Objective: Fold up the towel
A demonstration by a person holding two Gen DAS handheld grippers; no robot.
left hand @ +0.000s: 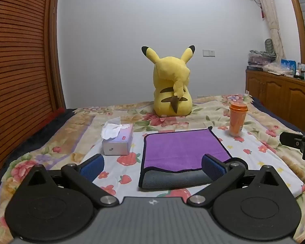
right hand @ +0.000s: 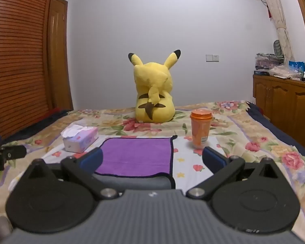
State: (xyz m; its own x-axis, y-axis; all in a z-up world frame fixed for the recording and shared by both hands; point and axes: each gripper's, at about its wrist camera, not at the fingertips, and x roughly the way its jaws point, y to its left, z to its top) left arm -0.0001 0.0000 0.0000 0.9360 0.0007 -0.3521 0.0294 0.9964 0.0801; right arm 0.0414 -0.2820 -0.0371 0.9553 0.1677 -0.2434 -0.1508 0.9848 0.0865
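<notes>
**Towel partly folded, both grippers empty**

We hold the left gripper [left hand: 152,167] and right gripper [right hand: 152,159] spread wide, grasping nothing. The purple towel [left hand: 181,145] lies on the floral bedsheet [left hand: 260,158] between tissue box [left hand: 118,140] and orange cup [left hand: 238,120], its grey underside showing along the near edge. We judge further folding remains.

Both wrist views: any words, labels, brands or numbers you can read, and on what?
Nothing is legible in either view.
Orange cup: white label with print, too small to read.
Tissue box: red mark and small print, blurred.
Left gripper body: small emblem, no letters.
Purple towel: no text visible.
</notes>
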